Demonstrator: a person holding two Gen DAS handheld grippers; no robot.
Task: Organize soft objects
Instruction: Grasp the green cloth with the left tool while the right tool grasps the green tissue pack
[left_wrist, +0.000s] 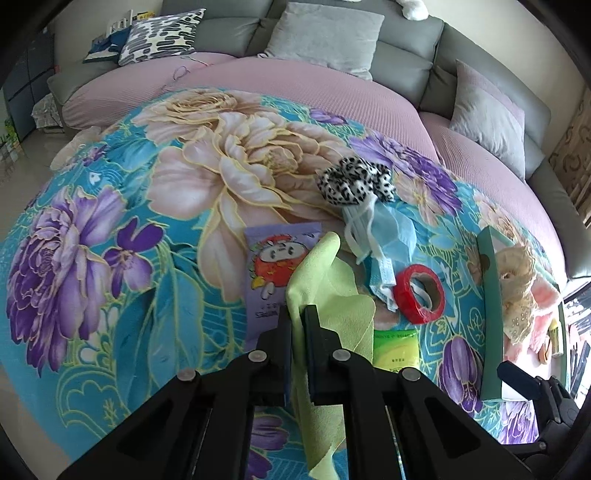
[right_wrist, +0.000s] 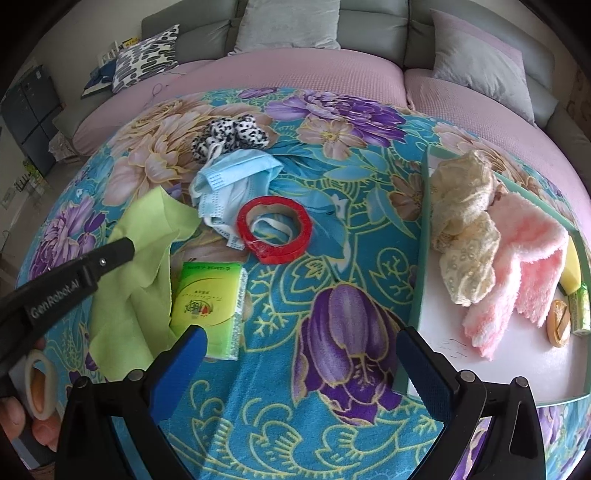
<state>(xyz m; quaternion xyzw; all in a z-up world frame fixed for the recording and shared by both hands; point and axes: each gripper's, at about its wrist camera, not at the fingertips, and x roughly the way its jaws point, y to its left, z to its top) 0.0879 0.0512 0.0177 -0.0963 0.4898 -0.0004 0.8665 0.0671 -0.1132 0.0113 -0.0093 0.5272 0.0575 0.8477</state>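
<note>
My left gripper (left_wrist: 297, 314) is shut on a lime green cloth (left_wrist: 325, 280), lifted off the floral blanket; the cloth also shows at the left of the right wrist view (right_wrist: 136, 266). My right gripper (right_wrist: 301, 350) is open and empty above the blanket. A black-and-white spotted scrunchie (right_wrist: 231, 136), a blue face mask (right_wrist: 236, 181), a red tape roll (right_wrist: 275, 229) and a green tissue pack (right_wrist: 208, 295) lie on the blanket. A teal-rimmed tray (right_wrist: 419, 280) at the right holds a cream lace cloth (right_wrist: 463, 221) and a pink fluffy cloth (right_wrist: 517, 273).
A purple wipes pack (left_wrist: 275, 269) lies beside the green cloth. The tray also holds a yellow sponge (right_wrist: 570, 273) and small items. A grey sofa (left_wrist: 406, 48) with cushions curves behind the pink-covered seat. The left gripper's arm (right_wrist: 74, 280) crosses the right wrist view's left side.
</note>
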